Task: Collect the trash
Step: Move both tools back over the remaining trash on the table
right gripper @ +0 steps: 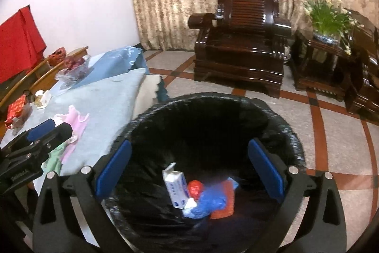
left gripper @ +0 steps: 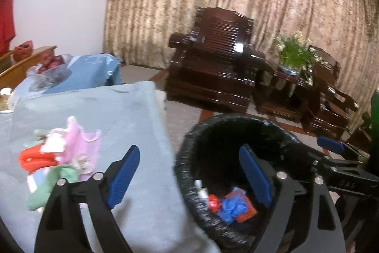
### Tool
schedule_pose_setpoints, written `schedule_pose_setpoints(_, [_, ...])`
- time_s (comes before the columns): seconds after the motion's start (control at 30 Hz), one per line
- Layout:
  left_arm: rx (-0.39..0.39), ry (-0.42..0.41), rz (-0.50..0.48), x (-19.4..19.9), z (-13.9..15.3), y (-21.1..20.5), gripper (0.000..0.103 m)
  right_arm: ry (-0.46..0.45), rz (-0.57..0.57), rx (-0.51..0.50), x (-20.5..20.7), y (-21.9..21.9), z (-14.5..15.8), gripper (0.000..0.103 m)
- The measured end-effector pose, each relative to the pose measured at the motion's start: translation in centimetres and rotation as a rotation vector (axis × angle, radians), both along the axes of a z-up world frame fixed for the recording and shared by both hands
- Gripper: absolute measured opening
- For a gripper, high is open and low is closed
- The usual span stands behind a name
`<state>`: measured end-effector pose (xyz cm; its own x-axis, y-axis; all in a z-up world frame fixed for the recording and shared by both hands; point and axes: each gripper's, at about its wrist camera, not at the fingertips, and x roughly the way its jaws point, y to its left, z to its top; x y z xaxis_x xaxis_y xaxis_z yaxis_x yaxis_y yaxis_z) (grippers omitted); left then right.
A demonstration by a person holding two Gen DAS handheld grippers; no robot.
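Note:
A black-lined trash bin (right gripper: pixel 293 141) stands beside the table; it also shows in the left wrist view (left gripper: pixel 187 158). Inside lie a white box (right gripper: pixel 175 186), a red wad (right gripper: pixel 195 187), a blue wad (right gripper: pixel 210 203) and an orange piece (right gripper: pixel 225 208). My right gripper (right gripper: pixel 189 170) is open and empty above the bin's mouth. My left gripper (left gripper: pixel 189 177) is open and empty, straddling the table edge and the bin rim. A pile of trash (left gripper: pixel 59 158) in pink, red, green and white lies on the light blue tablecloth (left gripper: pixel 106 110), left of my left gripper.
A dark wooden armchair (right gripper: pixel 239 44) and a side table with a potted plant (right gripper: pixel 327 13) stand by the curtain. More bags and clutter (right gripper: pixel 71 68) lie at the table's far end. A tiled floor (right gripper: pixel 331 134) lies right of the bin.

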<state>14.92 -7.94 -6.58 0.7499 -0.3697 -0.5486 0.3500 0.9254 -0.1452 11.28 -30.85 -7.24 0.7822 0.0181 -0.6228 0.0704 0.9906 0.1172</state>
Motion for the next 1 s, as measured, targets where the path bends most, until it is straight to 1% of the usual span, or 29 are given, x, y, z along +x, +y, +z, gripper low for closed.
schedule_pose_setpoints(0.13, [0.014, -0.012, 0.063, -0.8, 0.1, 3.0, 0.085, -0.009, 0.05, 0.007, 0.3, 2.7, 0.2, 0.096])
schedule_pose_setpoints(0.4, [0.054, -0.047, 0.203, -2.4, 0.6, 9.8, 0.085, -0.036, 0.192, -0.007, 1.4, 9.7, 0.9, 0.096])
schedule_pose_setpoints(0.5, [0.061, -0.049, 0.249, -2.9, 0.5, 12.1, 0.085, -0.049, 0.245, -0.007, 1.9, 12.4, 1.2, 0.096])
schedule_pose_setpoints(0.6, [0.065, -0.049, 0.291, -3.1, 0.3, 14.1, 0.085, -0.056, 0.283, -0.012, 2.7, 14.3, 1.4, 0.096])
schedule_pose_setpoints(0.8, [0.07, -0.045, 0.376, -3.0, -0.2, 18.3, 0.085, -0.058, 0.336, -0.004, 4.5, 17.7, 1.2, 0.096])
schedule_pose_setpoints(1.0, [0.075, -0.031, 0.427, -2.0, -0.9, 20.8, 0.085, -0.044, 0.363, -0.002, 6.5, 20.3, 0.4, 0.096])
